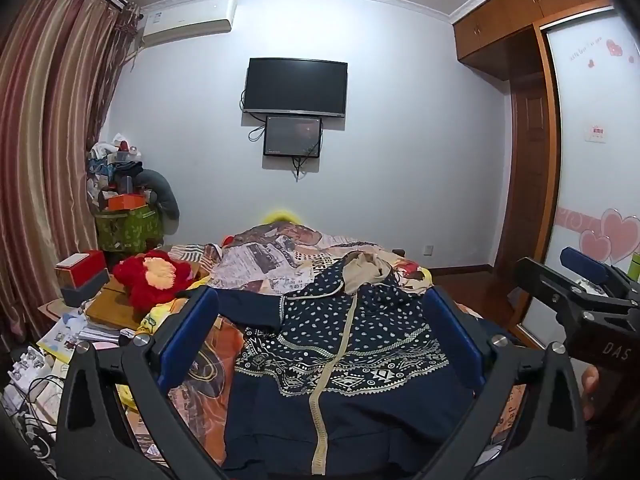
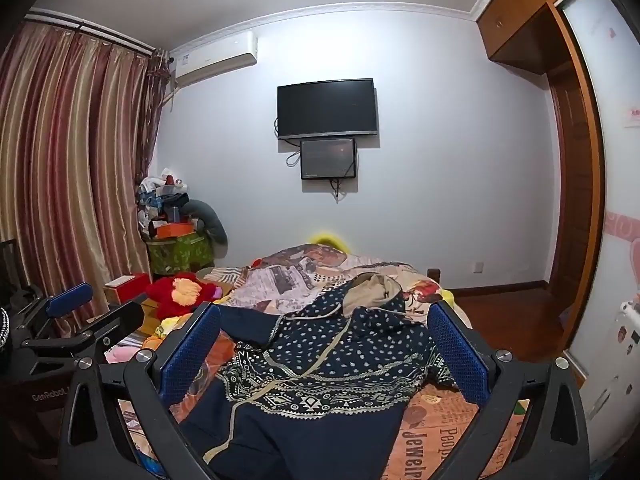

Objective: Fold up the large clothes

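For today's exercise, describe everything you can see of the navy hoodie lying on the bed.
The hoodie is dark navy knit-looking fabric with small pale dots on the upper body, a band of pale geometric pattern across the middle and a plain hem. A beige zipper strip runs down the front, closed. The hood, lined beige, points toward the far wall. One sleeve stretches out to the left. It lies front up, a little rumpled, on the printed bedspread. Neither gripper touches it.

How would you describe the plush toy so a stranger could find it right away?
Start at the striped curtain on the left wall and drop to the cluttered low surface beside the bed. The plush toy lies there, next to a red box. It is the only fluffy bright red thing, with a pale yellow patch.
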A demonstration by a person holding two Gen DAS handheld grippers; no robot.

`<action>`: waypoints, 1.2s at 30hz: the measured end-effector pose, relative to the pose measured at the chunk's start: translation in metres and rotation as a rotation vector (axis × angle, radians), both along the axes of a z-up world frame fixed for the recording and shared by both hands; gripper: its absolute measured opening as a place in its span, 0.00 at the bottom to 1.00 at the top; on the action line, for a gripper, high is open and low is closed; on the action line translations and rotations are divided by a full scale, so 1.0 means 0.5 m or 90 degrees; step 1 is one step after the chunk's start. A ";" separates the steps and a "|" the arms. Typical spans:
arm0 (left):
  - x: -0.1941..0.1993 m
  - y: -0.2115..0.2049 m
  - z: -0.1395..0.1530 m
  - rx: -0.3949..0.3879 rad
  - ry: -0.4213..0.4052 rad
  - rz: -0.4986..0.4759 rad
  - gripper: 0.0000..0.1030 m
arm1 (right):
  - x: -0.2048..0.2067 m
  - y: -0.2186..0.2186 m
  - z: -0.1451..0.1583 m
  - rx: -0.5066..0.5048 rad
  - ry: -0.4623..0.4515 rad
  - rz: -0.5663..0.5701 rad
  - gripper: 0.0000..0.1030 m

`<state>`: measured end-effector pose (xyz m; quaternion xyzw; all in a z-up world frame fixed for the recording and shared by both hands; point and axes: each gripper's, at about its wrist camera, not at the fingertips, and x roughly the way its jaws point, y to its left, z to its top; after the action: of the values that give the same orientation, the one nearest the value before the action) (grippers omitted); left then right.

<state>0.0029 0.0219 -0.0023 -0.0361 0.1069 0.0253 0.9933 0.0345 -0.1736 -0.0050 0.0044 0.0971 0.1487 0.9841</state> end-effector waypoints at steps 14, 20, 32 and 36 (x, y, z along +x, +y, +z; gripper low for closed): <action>0.001 -0.007 -0.003 0.008 0.001 -0.003 1.00 | 0.001 0.006 -0.008 -0.003 0.000 0.000 1.00; 0.003 -0.010 -0.002 0.008 0.003 -0.004 1.00 | 0.001 0.009 -0.012 -0.003 0.002 0.000 1.00; 0.001 -0.009 0.000 0.010 0.003 -0.003 1.00 | 0.001 0.010 -0.011 -0.004 0.003 -0.001 1.00; 0.003 -0.008 -0.001 0.009 0.003 -0.005 1.00 | -0.001 0.012 -0.016 -0.003 0.002 -0.001 1.00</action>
<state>0.0042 0.0177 -0.0026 -0.0284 0.1093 0.0219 0.9934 0.0341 -0.1676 -0.0129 0.0026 0.0993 0.1478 0.9840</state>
